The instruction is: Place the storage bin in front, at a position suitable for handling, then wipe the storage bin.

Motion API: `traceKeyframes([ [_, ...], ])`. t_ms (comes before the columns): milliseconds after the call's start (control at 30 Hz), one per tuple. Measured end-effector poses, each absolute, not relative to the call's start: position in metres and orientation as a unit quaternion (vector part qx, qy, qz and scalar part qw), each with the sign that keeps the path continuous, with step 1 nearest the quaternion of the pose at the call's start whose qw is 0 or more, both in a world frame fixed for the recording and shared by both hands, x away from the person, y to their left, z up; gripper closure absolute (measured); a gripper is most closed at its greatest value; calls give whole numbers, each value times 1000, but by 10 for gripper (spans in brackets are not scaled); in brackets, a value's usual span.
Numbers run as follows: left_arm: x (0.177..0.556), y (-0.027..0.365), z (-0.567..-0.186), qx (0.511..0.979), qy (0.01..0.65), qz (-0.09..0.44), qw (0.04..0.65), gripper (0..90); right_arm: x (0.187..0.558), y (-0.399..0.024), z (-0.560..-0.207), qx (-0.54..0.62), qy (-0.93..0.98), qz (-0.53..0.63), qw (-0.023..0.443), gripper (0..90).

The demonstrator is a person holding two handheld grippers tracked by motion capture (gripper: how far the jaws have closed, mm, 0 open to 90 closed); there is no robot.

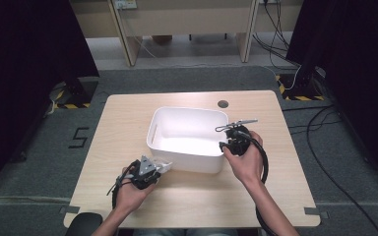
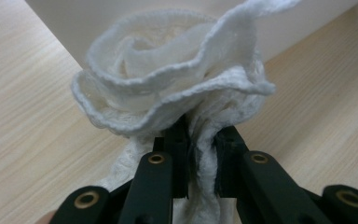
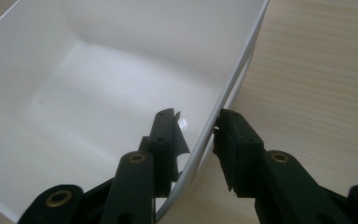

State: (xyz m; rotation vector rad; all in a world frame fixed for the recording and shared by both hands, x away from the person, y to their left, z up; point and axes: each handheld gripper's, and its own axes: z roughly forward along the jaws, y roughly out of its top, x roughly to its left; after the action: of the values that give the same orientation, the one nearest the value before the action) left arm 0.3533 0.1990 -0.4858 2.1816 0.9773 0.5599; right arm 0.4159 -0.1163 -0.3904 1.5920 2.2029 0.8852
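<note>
A white plastic bin (image 1: 189, 161) stands at the middle of the wooden table (image 1: 123, 123). My left gripper (image 1: 159, 169) lies low at the bin's front left corner, shut on a bunched white cloth (image 1: 165, 165). In the left gripper view the cloth (image 2: 168, 79) fans out in folds above the pinching jaws of the left gripper (image 2: 200, 140), right against the bin's wall (image 2: 74, 18). My right gripper (image 1: 225, 145) sits at the bin's right front rim. In the right gripper view, the right gripper (image 3: 196, 128) straddles the rim (image 3: 242, 60), one jaw inside and one outside, both touching it. The bin's inside is bare.
A round cable hole (image 1: 222, 104) sits near the table's far edge. Dark curtains flank both sides, and cables (image 1: 320, 162) run over the grey floor to the right. Bare tabletop lies left of the bin and along the near edge.
</note>
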Motion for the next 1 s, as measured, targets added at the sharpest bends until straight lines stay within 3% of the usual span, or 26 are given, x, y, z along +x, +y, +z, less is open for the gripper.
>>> traceKeyframes([
  [1000, 354, 181, -482, 849, 365, 203, 323, 789, 421, -115, -390, 542, 770, 307, 139, 681],
])
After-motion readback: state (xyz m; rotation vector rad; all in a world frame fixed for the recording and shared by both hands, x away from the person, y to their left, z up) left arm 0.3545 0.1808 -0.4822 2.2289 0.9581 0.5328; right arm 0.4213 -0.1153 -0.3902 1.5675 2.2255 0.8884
